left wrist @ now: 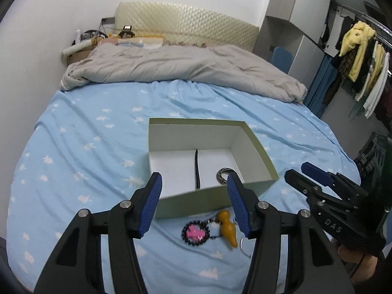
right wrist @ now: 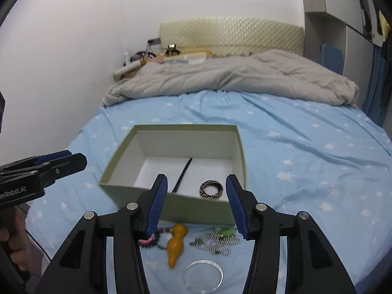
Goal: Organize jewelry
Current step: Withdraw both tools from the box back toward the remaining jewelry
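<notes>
I see both my left gripper (left wrist: 194,191) and right gripper (right wrist: 196,193) parted with nothing between their pads. The patterned bangle (right wrist: 211,189) lies inside the open green box (right wrist: 186,210); the gourd pendant (right wrist: 176,245), chain (right wrist: 215,243) and clear bangle (right wrist: 202,275) lie on the bedsheet (right wrist: 306,159) before it.

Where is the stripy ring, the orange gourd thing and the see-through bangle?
Stripy ring (right wrist: 211,189), right wrist view: its patterned band.
Orange gourd (right wrist: 176,245), right wrist view: its fat lower body.
See-through bangle (right wrist: 196,263), right wrist view: its far rim.

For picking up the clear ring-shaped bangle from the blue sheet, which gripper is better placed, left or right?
Probably the right gripper. In its view the clear ring-shaped bangle lies whole, just below its open, empty fingers. The left gripper, also open and empty, sees only an edge of it beside its finger, past the mustard gourd-shaped pendant.
</notes>
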